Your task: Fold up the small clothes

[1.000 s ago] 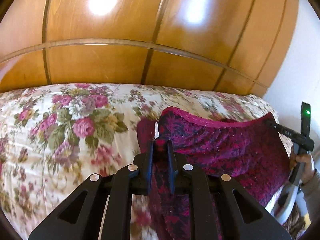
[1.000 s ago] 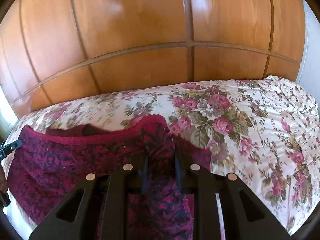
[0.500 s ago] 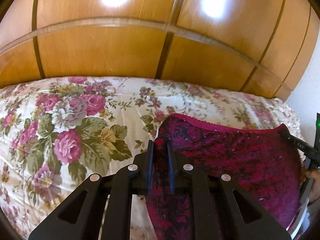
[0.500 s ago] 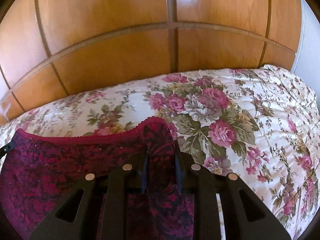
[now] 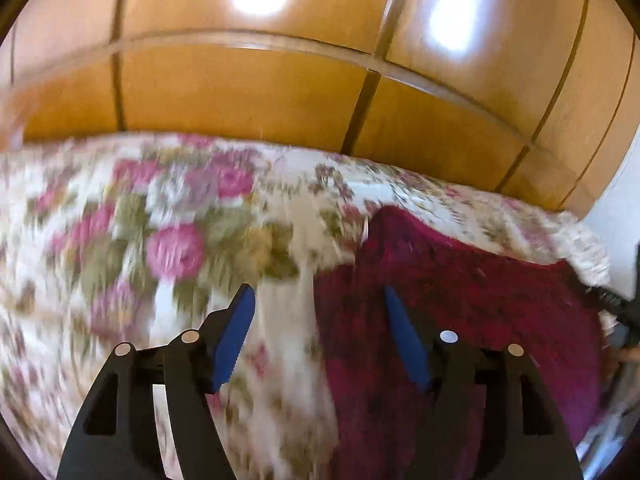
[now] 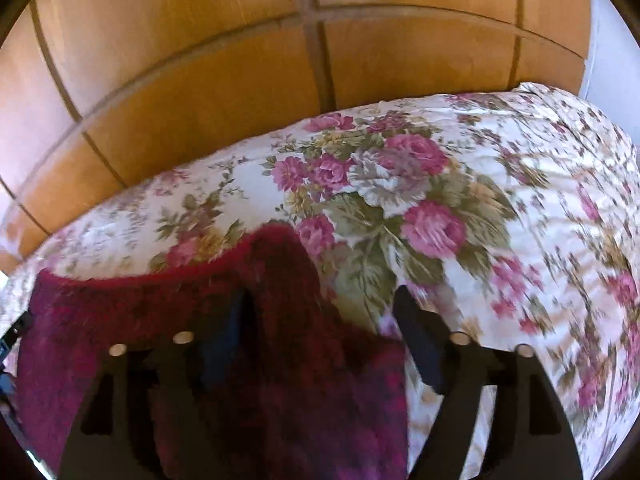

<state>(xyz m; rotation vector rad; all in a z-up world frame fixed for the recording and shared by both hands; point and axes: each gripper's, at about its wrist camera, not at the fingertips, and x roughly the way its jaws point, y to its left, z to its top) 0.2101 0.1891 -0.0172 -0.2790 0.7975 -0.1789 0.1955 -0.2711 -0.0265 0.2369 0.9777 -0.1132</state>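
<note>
Lying flat on the bed, the small magenta garment [image 5: 460, 308] with its dark print spreads over the floral bedspread [image 5: 168, 240], its trimmed top edge toward the wooden panelling. My left tongs [image 5: 318, 300] have just been opening and now stand apart; the garment's left edge sits in the gap between the blue pads [image 5: 236, 336], but neither pad presses on it. In the right wrist view the same garment [image 6: 132, 320] fills the lower left, and a raised corner of it lies between my right tongs [image 6: 322, 300], which have also just been opening and now stand wide, with no pad squeezing the cloth. The right-hand finger of those tongs is over bare bedspread [image 6: 440, 208], just beside the garment's right edge. Both views are blurred, the left one heavily. Behind the bed runs the glossy orange-brown wooden panelling [image 5: 248, 92], crossed by darker seams, and a strip of pale wall [image 6: 612, 48] shows at the far right.
</note>
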